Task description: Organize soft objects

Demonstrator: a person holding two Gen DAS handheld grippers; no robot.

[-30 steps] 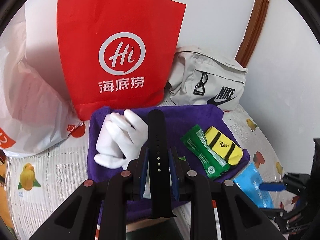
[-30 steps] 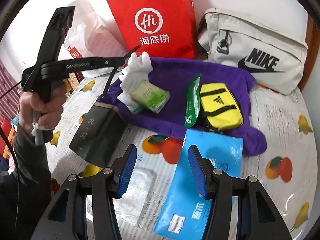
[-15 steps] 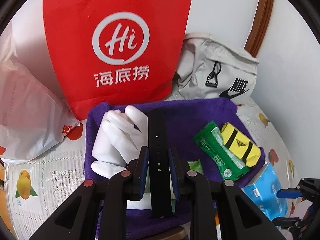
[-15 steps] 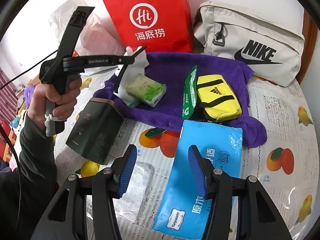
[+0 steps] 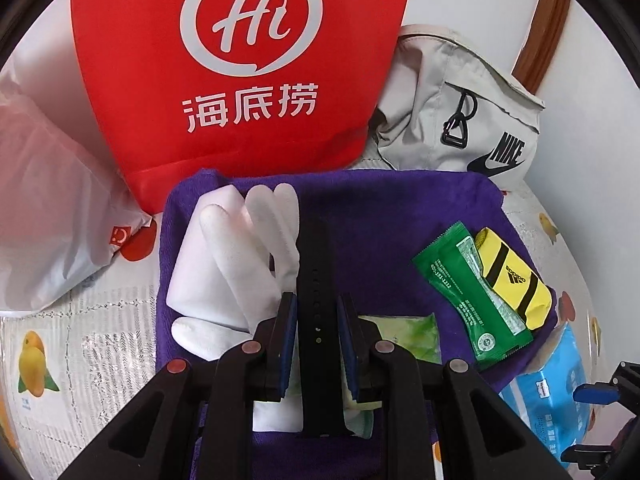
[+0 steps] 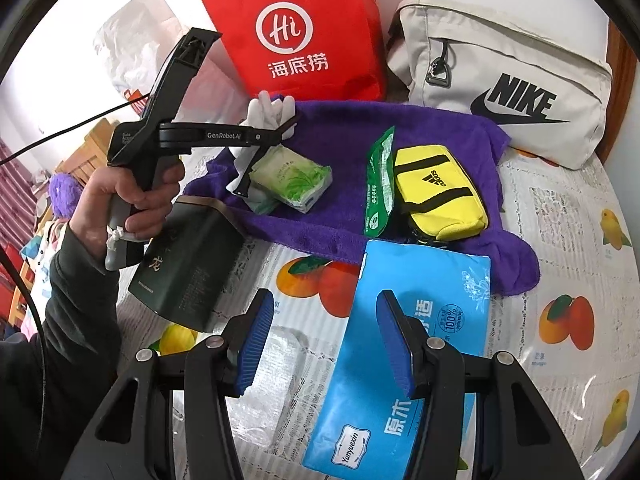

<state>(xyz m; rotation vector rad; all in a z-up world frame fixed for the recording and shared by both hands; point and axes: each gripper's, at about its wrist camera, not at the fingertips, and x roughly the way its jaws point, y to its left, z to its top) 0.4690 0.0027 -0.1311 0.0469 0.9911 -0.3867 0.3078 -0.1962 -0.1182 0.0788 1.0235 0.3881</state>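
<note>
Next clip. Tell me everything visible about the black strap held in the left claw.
The black strap is a narrow, matte, rubbery-looking band with a row of small punched holes along its middle, like a watch band. The left claw is shut on it, pads pressing both edges. It runs lengthwise between the fingers, its far end over the purple towel beside the white glove. Whether it touches either is unclear.

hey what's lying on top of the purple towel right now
White gloves, a green tissue pack, a green wipes packet and a yellow pouch. Whatever lies beneath the pouch and gloves is hidden.
</note>
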